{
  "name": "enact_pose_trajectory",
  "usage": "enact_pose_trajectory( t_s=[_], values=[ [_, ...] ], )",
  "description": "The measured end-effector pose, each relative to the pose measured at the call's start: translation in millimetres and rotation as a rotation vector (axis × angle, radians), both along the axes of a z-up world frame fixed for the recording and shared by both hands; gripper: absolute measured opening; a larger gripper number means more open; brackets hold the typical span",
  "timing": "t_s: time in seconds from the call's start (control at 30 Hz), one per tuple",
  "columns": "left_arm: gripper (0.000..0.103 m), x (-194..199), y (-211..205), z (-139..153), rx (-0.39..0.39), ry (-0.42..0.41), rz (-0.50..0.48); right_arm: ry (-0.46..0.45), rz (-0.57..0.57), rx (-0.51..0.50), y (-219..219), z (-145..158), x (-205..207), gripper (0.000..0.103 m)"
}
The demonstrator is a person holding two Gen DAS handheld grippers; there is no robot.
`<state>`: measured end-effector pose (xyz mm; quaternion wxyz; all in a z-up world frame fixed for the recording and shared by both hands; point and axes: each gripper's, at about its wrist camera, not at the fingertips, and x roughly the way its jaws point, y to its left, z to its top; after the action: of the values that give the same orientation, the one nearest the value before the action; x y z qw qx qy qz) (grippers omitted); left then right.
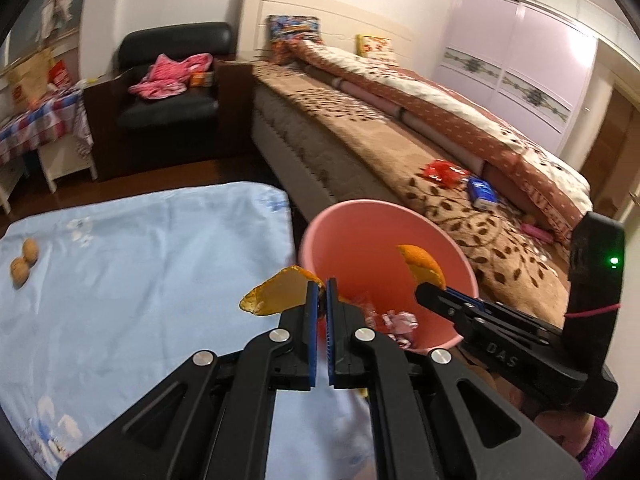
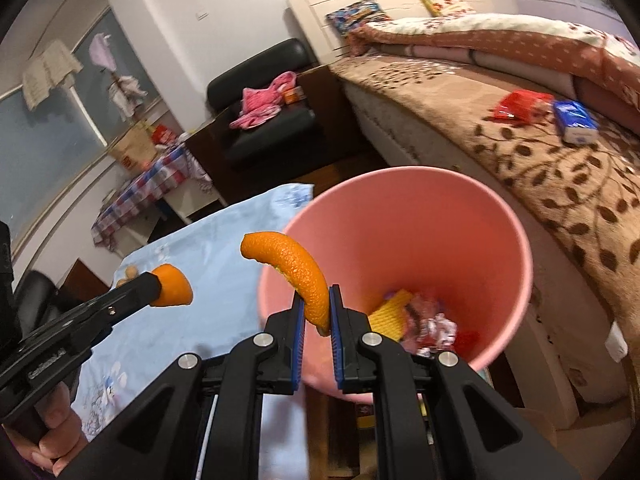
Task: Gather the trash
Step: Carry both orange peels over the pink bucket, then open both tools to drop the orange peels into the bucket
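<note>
A pink waste bin [image 1: 452, 264] [image 2: 432, 216] stands between the blue-covered table and the bed, with crumpled wrappers [image 2: 434, 330] and a yellow scrap at its bottom. My left gripper [image 1: 322, 286] is shut on a flat piece of orange peel [image 1: 276, 294] at the bin's near left rim. My right gripper [image 2: 317, 300] is shut on a curved strip of orange peel [image 2: 298, 268] held over the bin's near edge. Each view shows the other gripper too: the right one [image 1: 430, 286] with its peel [image 1: 422, 264], the left one [image 2: 154, 286] with its peel [image 2: 174, 286].
A light blue cloth [image 1: 140, 264] covers the table, with two walnuts [image 1: 24, 266] near its left edge. The bed [image 1: 400, 152] carries a red wrapper [image 1: 442, 172] and a blue packet [image 1: 482, 192]. A black armchair [image 1: 172, 80] with pink clothes stands behind.
</note>
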<state>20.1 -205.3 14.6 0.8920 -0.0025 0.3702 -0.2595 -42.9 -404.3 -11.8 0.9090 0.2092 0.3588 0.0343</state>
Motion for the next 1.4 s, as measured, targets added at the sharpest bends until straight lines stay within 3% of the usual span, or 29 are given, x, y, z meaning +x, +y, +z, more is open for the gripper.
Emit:
enact_pose_trajectory(
  t_s=[0.5,0.77,1.27,1.4],
  values=[
    [0.003,4,-72,-13,0.011,0.039,-0.146,0.018,-0.068,0.022,-33,-15,-4,0.011],
    [0.003,12,-89,-30,0.021,0.099,-0.155,0.023,-0.086,0.019,-42,-20,-2,0.012],
    [0.003,19,-92,-43,0.041,0.137,-0.127,0.04,-0.094,0.019,-45,-29,0,0.015],
    [0.003,20,-93,-45,0.046,0.154,-0.127,0.03,-0.098,0.025,-45,-28,0,0.026]
  ],
)
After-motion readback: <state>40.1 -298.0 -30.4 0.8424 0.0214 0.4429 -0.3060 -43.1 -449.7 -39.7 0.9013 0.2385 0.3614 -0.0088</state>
